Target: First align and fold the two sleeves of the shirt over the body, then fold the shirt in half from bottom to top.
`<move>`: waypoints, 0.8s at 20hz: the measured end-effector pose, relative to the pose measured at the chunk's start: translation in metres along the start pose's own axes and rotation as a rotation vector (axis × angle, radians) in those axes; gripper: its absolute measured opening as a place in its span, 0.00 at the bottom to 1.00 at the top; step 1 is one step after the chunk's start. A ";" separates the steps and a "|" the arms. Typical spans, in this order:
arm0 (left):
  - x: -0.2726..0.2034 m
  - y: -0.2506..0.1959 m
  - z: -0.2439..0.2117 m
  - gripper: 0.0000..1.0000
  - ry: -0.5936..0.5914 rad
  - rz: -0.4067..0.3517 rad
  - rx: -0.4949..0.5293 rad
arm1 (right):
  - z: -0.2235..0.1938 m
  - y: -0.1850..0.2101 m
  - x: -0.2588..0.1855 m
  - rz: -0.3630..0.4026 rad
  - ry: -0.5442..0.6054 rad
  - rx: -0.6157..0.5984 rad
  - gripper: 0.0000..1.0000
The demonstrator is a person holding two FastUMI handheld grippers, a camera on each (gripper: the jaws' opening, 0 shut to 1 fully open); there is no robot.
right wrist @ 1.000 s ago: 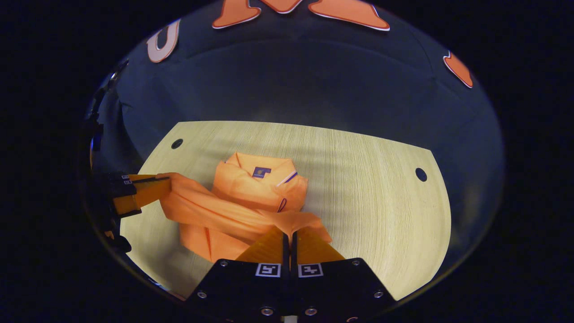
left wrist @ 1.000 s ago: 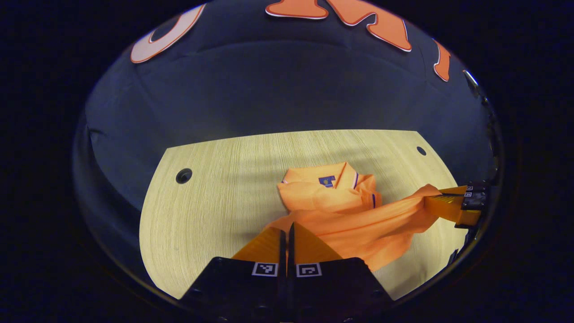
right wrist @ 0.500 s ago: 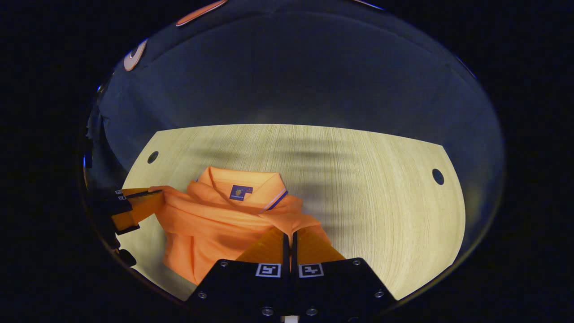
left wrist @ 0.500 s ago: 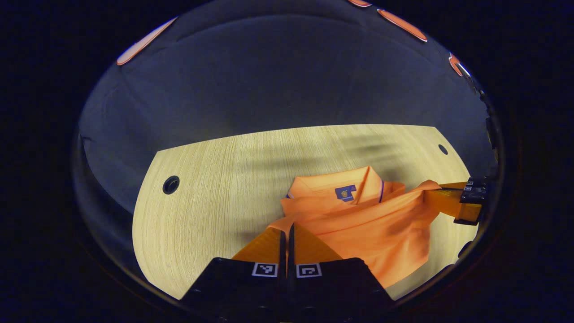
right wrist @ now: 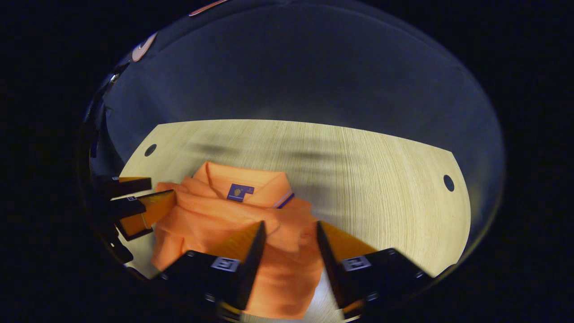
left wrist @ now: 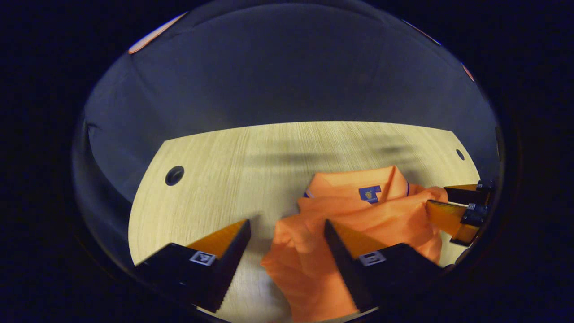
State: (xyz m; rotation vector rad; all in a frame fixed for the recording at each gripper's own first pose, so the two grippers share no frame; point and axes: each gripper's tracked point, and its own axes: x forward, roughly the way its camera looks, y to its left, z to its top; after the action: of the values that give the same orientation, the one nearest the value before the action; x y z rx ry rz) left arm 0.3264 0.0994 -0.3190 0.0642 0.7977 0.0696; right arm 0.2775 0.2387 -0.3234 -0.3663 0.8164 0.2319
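Left gripper view: the left gripper (left wrist: 287, 229) stands with its two fingers spread wide apart, holding nothing; the left edge of the orange shirt (left wrist: 358, 224) lies on the table between them and under the finger on the right of this view.
Right gripper view: the right gripper (right wrist: 289, 229) also has its fingers spread wide, gripping nothing; the shirt (right wrist: 233, 220) lies beneath and between them, reaching toward the lower edge of the view.
Shirt: an orange polo, folded over on itself into a compact bundle, resting on the table; the fabric is rumpled, with soft ridges across the top layer.
Collar: at the far end of the bundle, standing slightly up, with a dark stripe at its edge and a small blue neck label (left wrist: 370, 194) inside; the label (right wrist: 240, 192) is also seen in the right gripper view.
Other gripper as seen across: in the left gripper view the right gripper (left wrist: 441, 200) appears at the right margin, fingers parted, at the shirt's right edge; in the right gripper view the left gripper (right wrist: 157, 190) appears at the left margin, fingers parted, at the shirt's opposite edge.
Table (left wrist: 233, 170): pale wood grain, with a round dark hole (left wrist: 174, 175) near its left corner and another hole (right wrist: 448, 182) near its right corner.
Backdrop: dark cloth wall behind the table.
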 end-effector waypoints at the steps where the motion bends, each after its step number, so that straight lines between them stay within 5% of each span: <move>1: -0.004 -0.002 0.001 0.99 -0.022 0.000 -0.005 | 0.000 0.000 -0.002 0.002 -0.003 0.022 0.92; 2: -0.007 -0.003 0.008 0.99 -0.050 -0.001 -0.010 | 0.003 0.001 -0.005 0.013 -0.010 0.047 1.00; 8: -0.070 -0.007 0.068 0.98 -0.295 0.001 0.006 | 0.057 -0.003 -0.071 0.010 -0.218 0.083 0.99; 16: -0.231 0.011 0.115 0.98 -0.582 -0.004 -0.081 | 0.105 -0.007 -0.221 -0.007 -0.535 0.067 0.99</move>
State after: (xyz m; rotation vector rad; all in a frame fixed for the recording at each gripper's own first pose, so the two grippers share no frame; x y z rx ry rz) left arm 0.2475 0.0863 -0.0734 0.0044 0.2133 0.0739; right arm 0.2023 0.2616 -0.0912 -0.2268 0.2952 0.2787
